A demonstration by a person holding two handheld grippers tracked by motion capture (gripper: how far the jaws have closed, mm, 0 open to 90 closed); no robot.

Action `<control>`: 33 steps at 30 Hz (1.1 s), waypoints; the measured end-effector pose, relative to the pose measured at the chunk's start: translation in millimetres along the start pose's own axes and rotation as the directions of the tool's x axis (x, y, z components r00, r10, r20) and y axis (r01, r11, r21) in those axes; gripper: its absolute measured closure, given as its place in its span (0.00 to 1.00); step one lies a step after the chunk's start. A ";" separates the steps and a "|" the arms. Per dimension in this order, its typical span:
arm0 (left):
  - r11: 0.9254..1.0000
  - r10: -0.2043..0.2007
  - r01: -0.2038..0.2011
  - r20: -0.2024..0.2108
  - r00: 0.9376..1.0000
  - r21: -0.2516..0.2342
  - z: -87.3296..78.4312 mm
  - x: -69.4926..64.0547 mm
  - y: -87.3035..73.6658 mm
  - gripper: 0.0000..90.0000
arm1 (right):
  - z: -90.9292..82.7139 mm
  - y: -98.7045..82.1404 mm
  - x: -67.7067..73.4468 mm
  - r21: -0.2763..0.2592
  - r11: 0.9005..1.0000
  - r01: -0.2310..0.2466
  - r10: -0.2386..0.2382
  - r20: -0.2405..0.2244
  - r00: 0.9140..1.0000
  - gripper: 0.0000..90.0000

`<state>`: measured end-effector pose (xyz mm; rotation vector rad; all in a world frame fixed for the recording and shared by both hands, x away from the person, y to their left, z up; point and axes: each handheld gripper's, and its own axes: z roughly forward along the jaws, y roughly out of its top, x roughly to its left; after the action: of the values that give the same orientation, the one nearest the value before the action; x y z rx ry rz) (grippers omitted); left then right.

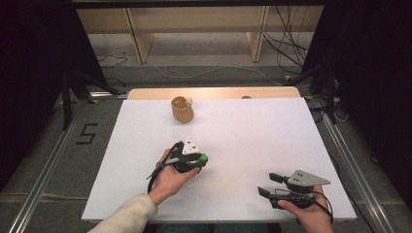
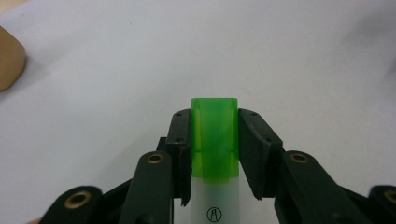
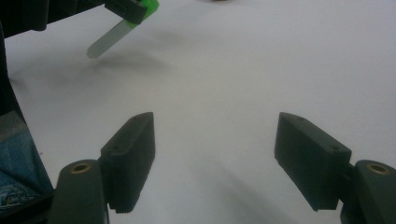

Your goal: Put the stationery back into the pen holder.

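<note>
Left tongs (image 1: 198, 159): black body, black jaws with small screws and brass-coloured pivot bushings, white three-cornered plate on top, black cable trailing below. Right tongs (image 1: 270, 184): same black build, grey three-cornered plate with small holes, black cable looped behind. The left forearm wears a cream long sleeve (image 1: 127, 217).

The marker's (image 2: 214, 140) white barrel runs off the left gripper view's bottom edge.
</note>
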<state>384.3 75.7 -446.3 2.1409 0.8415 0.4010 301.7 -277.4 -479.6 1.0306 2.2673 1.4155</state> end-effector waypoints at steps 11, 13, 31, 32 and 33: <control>0.993 0.015 -0.018 -0.025 1.000 -0.117 -7.3 5.6 2.4 0.74 | -0.1 0.1 0.0 -0.002 1.000 0.000 0.000 0.001 1.000 0.33; 0.992 0.008 -0.011 -0.026 1.000 -0.127 -7.9 7.2 2.3 0.74 | -0.3 0.2 0.2 -0.003 1.000 -0.002 0.002 0.001 1.000 0.33; 0.972 -0.020 0.008 -0.052 0.998 -0.234 -18.1 30.5 5.0 0.74 | -0.4 0.2 0.3 -0.009 1.000 0.001 -0.001 -0.002 1.000 0.33; 0.971 -0.021 0.006 -0.058 0.998 -0.240 -18.7 31.9 5.4 0.74 | -0.4 0.2 0.3 -0.008 1.000 -0.001 0.001 -0.001 1.000 0.33; 0.970 -0.021 0.006 -0.059 0.998 -0.245 -19.3 33.6 5.8 0.74 | -0.4 0.2 0.3 -0.009 1.000 -0.001 0.001 0.000 1.000 0.33</control>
<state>401.3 106.7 -429.2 1.9025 0.7962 0.5373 301.4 -277.4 -479.2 1.0297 2.2590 1.4250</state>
